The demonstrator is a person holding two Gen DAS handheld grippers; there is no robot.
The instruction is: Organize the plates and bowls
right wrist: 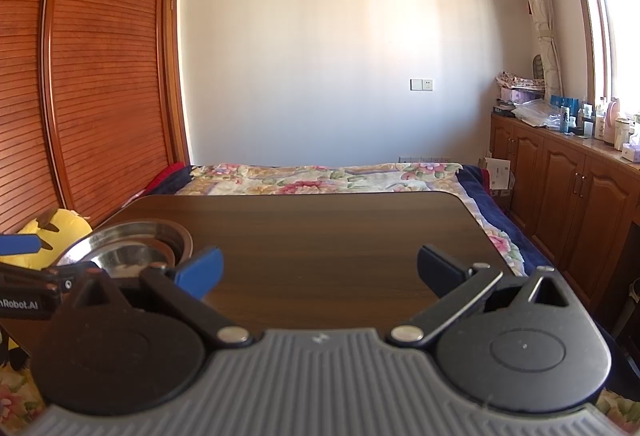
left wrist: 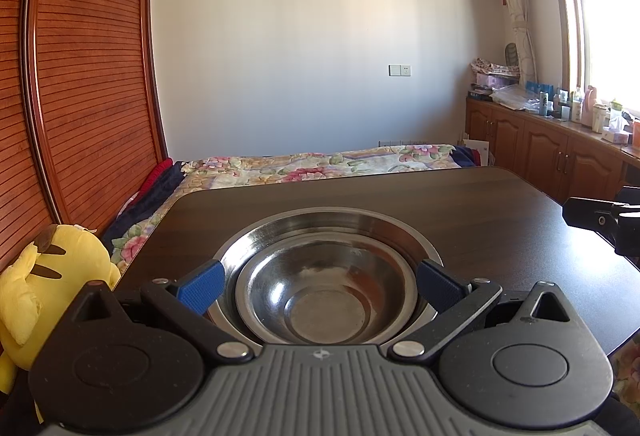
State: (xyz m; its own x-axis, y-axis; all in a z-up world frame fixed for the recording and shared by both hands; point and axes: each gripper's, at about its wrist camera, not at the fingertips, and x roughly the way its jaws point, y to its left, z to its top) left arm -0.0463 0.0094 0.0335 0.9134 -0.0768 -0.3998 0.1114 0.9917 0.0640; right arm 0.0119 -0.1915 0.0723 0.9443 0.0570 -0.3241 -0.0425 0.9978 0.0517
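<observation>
A small steel bowl (left wrist: 326, 300) sits nested inside a larger steel bowl (left wrist: 332, 226) on the dark wooden table (left wrist: 460, 204). My left gripper (left wrist: 320, 286) is open, its blue pads on either side of the stack's near rim, holding nothing. In the right wrist view the nested bowls (right wrist: 128, 246) stand at the table's left side. My right gripper (right wrist: 320, 272) is open and empty over the bare table (right wrist: 328, 232), to the right of the bowls. The left gripper's blue fingertip (right wrist: 20, 243) shows at the left edge.
A yellow plush toy (left wrist: 52, 276) sits left of the table. A flowered bed (left wrist: 320, 164) lies beyond the far edge. Wooden cabinets (left wrist: 560, 152) with bottles run along the right under the window. A slatted wardrobe (left wrist: 88, 76) stands at the left.
</observation>
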